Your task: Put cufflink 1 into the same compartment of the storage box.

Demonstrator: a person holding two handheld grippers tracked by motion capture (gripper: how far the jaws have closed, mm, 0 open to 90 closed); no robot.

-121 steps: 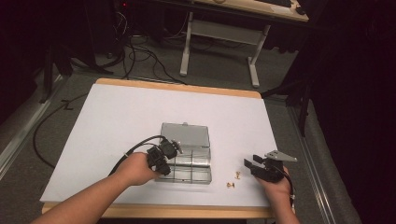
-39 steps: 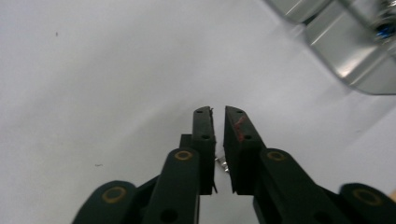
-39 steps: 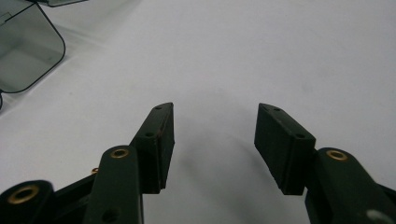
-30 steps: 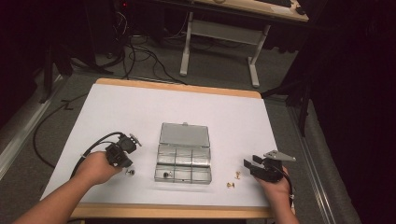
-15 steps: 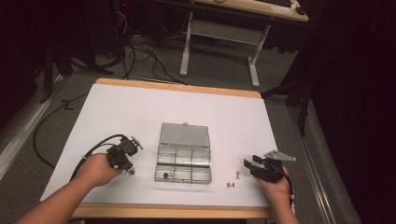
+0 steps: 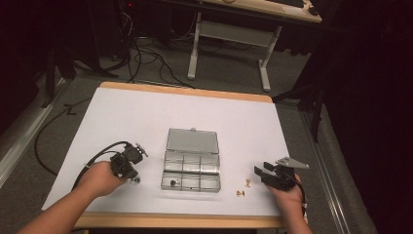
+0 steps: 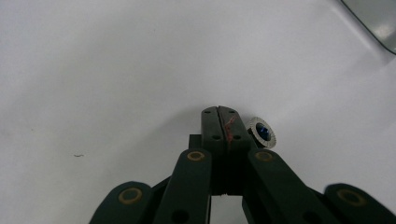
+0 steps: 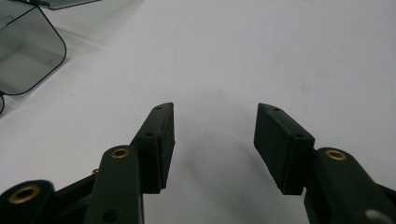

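A: Left gripper?
B: Jaws closed tight, nothing betw. Knurled disc lies just right of tips, frame centre, touching or v. close.
A: Right gripper?
B: Jaws apart, empty; compartment box upper left.

Dim room: grey carpet floor, black cables trailing across it, white-legged desk at the back, wood-edged table under a white sheet, surroundings in dark shadow.
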